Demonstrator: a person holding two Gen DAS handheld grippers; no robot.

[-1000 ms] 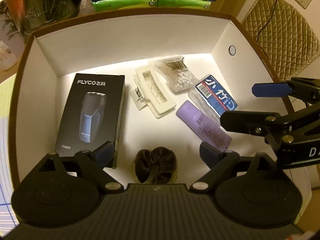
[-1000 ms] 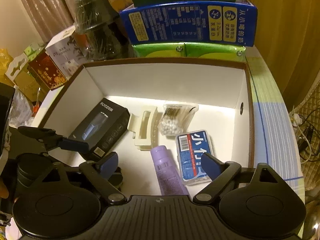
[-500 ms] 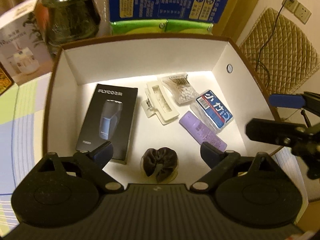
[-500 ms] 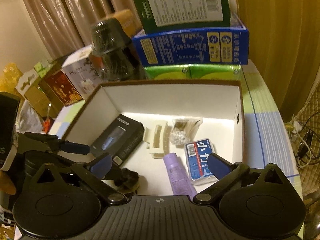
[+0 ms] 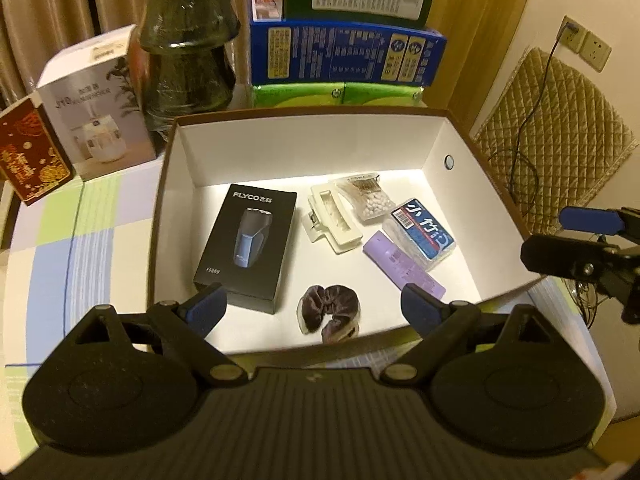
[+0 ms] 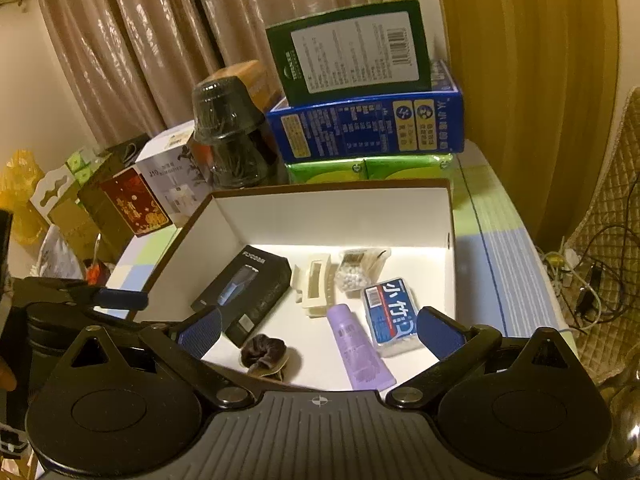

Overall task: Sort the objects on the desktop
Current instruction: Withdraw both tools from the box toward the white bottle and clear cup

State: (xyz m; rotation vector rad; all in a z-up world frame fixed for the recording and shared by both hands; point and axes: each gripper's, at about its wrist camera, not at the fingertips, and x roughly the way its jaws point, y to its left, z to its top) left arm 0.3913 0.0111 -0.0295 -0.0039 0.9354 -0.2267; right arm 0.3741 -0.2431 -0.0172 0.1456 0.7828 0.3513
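Observation:
An open white box (image 5: 304,148) (image 6: 336,216) with a brown rim holds a black FLYCO shaver box (image 5: 248,244) (image 6: 244,288), a cream hair clip (image 5: 332,220) (image 6: 316,288), a bag of cotton swabs (image 5: 368,196) (image 6: 360,268), a blue-labelled case (image 5: 420,228) (image 6: 390,316), a purple tube (image 5: 404,266) (image 6: 356,344) and a dark velvet scrunchie (image 5: 330,312) (image 6: 264,354). My left gripper (image 5: 316,308) is open and empty above the box's near edge. My right gripper (image 6: 318,330) is open and empty, also above the near edge.
Behind the box stand a blue carton (image 5: 344,52), green packs (image 5: 336,94), a dark wrapped jar (image 5: 186,40), a white carton (image 5: 96,100) and a red box (image 5: 28,160). A checked tablecloth (image 5: 80,240) covers the table. A quilted chair (image 5: 556,120) and cables are at the right.
Both grippers have pulled back and up from the box, so more of the table and the cartons behind shows. The scrunchie stays in the box. Both grippers remain open.

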